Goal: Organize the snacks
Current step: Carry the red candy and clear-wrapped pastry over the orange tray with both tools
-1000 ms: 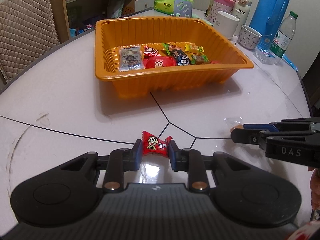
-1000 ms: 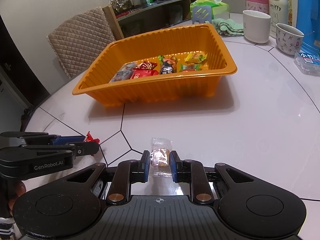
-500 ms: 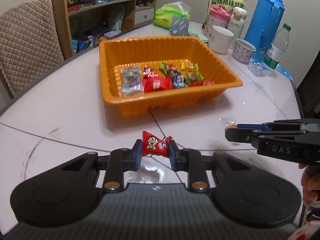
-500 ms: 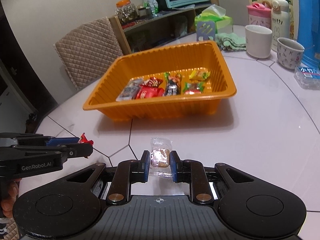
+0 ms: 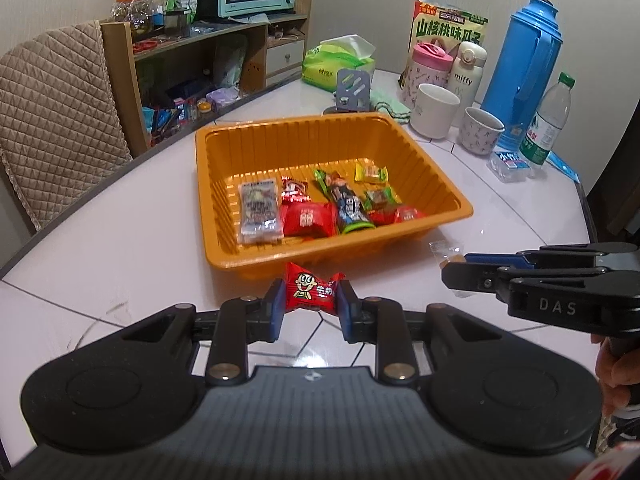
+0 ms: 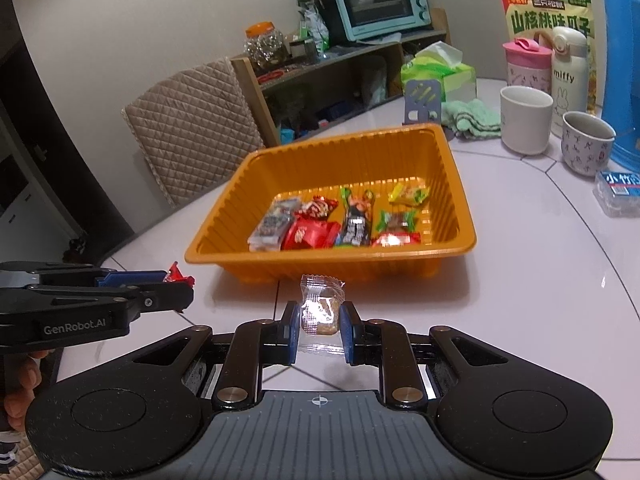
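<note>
Ribbed orange plastic tray [image 5: 224,252] holds crinkly foil snacks [image 5: 308,220].

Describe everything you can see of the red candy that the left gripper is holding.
The red candy is a small pillow-shaped sweet in a glossy red wrapper with twisted, flared ends. Its front shows a cartoon face with wide eyes and an open mouth, beside white characters. It sits upright and face-on to the left wrist camera, pinched at both sides between the blue-padded jaws of the left gripper, lifted off the white table just short of the orange tray. Nothing else touches it.
</note>
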Demonstrator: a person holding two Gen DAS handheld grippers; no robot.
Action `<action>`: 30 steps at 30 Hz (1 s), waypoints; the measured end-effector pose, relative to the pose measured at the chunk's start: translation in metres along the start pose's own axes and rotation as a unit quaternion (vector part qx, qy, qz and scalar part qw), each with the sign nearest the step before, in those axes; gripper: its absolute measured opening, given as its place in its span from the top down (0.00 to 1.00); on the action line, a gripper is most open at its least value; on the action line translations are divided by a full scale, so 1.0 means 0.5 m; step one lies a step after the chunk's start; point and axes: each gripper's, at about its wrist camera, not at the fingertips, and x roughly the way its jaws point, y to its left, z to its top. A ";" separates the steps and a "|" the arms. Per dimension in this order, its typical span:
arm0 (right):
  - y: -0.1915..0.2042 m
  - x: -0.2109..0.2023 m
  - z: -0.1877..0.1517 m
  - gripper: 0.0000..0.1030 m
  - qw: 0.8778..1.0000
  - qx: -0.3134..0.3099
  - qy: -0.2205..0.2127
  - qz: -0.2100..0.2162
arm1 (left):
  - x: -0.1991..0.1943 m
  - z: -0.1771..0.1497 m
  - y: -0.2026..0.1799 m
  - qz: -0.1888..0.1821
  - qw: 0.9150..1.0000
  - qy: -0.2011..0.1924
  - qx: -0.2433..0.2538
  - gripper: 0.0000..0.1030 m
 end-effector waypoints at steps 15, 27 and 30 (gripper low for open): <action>-0.008 0.030 0.097 0.79 0.999 -0.023 -0.027 0.012 | 0.041 0.084 0.008 0.017 1.000 -0.020 0.013 0.76; -0.055 0.091 0.162 0.79 0.999 -0.019 -0.032 0.015 | 0.103 0.152 0.029 0.019 1.000 -0.024 0.005 0.76; -0.065 0.114 0.179 0.79 0.999 -0.020 -0.030 0.015 | 0.126 0.167 0.034 0.018 1.000 -0.021 0.002 0.76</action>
